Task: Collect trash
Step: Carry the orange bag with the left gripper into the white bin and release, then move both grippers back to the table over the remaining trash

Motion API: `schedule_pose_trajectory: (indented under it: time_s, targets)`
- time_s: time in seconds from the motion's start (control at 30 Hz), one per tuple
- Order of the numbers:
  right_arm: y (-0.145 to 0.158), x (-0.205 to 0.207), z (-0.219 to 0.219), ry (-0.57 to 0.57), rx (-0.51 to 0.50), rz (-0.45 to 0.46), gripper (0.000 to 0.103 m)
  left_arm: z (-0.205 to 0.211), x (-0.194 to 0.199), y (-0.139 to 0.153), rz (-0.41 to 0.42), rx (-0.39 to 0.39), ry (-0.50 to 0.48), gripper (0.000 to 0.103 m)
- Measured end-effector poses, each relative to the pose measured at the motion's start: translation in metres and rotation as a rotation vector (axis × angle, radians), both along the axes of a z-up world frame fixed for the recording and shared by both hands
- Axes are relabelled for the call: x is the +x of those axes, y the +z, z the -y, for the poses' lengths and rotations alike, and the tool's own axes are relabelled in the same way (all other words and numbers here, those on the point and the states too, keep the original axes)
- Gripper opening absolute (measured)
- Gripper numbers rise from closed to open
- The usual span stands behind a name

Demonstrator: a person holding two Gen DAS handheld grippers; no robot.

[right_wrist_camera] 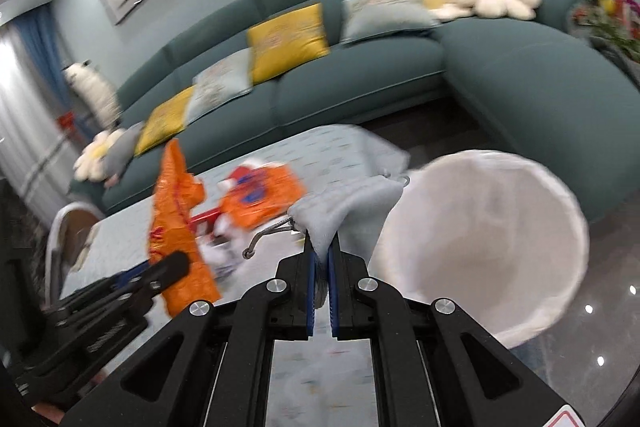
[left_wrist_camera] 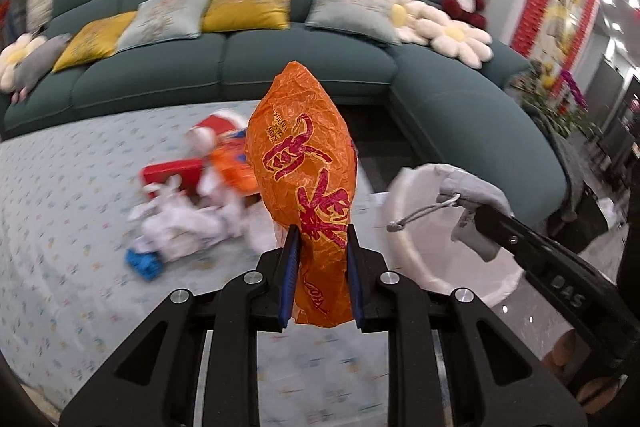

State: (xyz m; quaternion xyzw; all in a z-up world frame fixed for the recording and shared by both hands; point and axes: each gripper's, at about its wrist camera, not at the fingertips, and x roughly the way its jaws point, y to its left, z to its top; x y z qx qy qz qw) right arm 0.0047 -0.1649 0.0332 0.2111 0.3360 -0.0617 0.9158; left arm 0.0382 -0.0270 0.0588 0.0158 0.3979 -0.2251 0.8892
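My left gripper (left_wrist_camera: 322,237) is shut on an orange snack wrapper (left_wrist_camera: 306,163) with red lettering and holds it upright above the table. It also shows in the right wrist view (right_wrist_camera: 176,223), held by the left gripper (right_wrist_camera: 176,263). My right gripper (right_wrist_camera: 321,247) is shut on the grey fabric rim (right_wrist_camera: 344,211) of a white-lined trash bag (right_wrist_camera: 492,247), holding it open to the right of the table. The bag (left_wrist_camera: 424,227) and right gripper (left_wrist_camera: 486,217) show at the right of the left wrist view. A pile of trash (left_wrist_camera: 192,203) lies on the table: white tissues, red box, orange packet, blue item.
The table has a pale patterned cloth (left_wrist_camera: 60,227). A teal sofa (left_wrist_camera: 280,67) with yellow and grey cushions, flower pillows and plush toys curves behind it. A chair (right_wrist_camera: 72,231) stands at the table's left. Glossy floor (right_wrist_camera: 592,347) lies under the bag.
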Motion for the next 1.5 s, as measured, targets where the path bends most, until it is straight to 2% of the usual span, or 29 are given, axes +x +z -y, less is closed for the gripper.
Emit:
schedule_pose_trajectory:
  time_s: [0.3,0.5,0.73,0.8,0.87,0.97,1.17,1.33,1.43,1.5]
  targets:
    - [-0.022,-0.012,0.055,-0.178,-0.005,-0.015,0.006,0.087,0.000,-0.014,-0.019,-0.001,-0.191,0.021]
    - [-0.039,-0.018,0.081,-0.257,0.033,-0.041,0.006,0.119,0.008,-0.027,-0.054,-0.013,-0.246,0.023]
    - [-0.044,-0.015,0.093,-0.286,0.051,-0.048,0.007,0.140,0.019,-0.040,-0.095,-0.023,-0.287,0.027]
    - [-0.046,-0.017,0.095,-0.301,0.043,-0.049,0.014,0.145,0.020,-0.042,-0.099,-0.025,-0.289,0.036]
    - [-0.046,-0.016,0.095,-0.304,0.040,-0.053,0.016,0.146,0.022,-0.043,-0.097,-0.029,-0.281,0.044]
    - [-0.048,-0.015,0.095,-0.311,0.036,-0.063,0.020,0.146,0.024,-0.045,-0.102,-0.033,-0.271,0.044]
    - [-0.047,-0.016,0.094,-0.317,0.015,-0.052,0.039,0.136,0.026,-0.045,-0.102,-0.038,-0.245,0.047]
    - [-0.044,-0.013,0.083,-0.300,-0.036,-0.049,0.049,0.119,0.029,-0.041,-0.092,-0.047,-0.209,0.049]
    - [-0.042,-0.011,0.078,-0.290,-0.056,-0.035,0.058,0.107,0.030,-0.038,-0.081,-0.054,-0.175,0.057]
    - [-0.040,-0.012,0.075,-0.281,-0.058,-0.018,0.069,0.094,0.032,-0.036,-0.071,-0.063,-0.152,0.061]
